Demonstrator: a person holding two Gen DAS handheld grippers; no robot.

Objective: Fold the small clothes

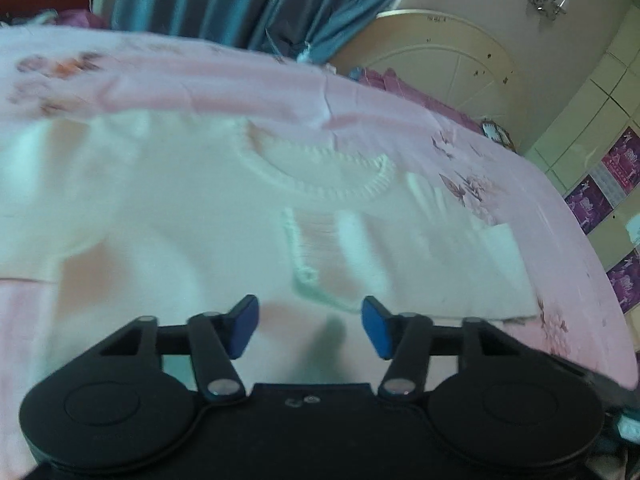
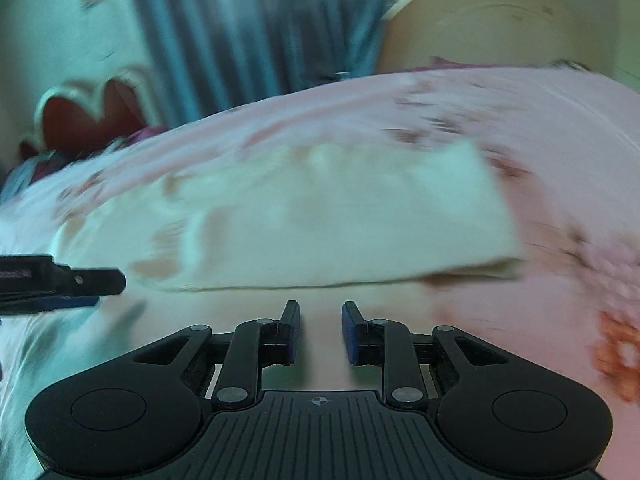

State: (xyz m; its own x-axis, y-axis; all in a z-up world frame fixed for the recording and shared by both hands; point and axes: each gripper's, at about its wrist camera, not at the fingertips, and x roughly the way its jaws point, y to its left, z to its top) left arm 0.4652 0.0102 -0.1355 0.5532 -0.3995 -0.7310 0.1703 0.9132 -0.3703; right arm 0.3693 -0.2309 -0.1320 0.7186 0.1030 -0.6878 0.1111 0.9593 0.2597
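A small white knitted sweater [image 1: 224, 200] lies spread on the pink flowered bed sheet [image 1: 248, 80], its ribbed collar [image 1: 320, 176] towards the far side. My left gripper [image 1: 310, 326] hovers over the sweater's near part, blue pads [image 1: 245, 326] apart, nothing pinched between them. In the right wrist view a folded white part of the sweater [image 2: 340, 220] lies across the sheet [image 2: 520, 128]. My right gripper [image 2: 320, 332] sits just in front of its near edge, jaws a narrow gap apart with only cloth beneath. The left gripper's finger [image 2: 92, 280] pokes in from the left.
A blue curtain [image 1: 224, 0] hangs beyond the bed. A cream headboard [image 1: 448, 64] stands at the far right, with purple posters [image 1: 600, 196] on the tiled wall. A red heart-shaped cushion [image 2: 92, 108] lies at the far left. The bed's edge curves down on the right.
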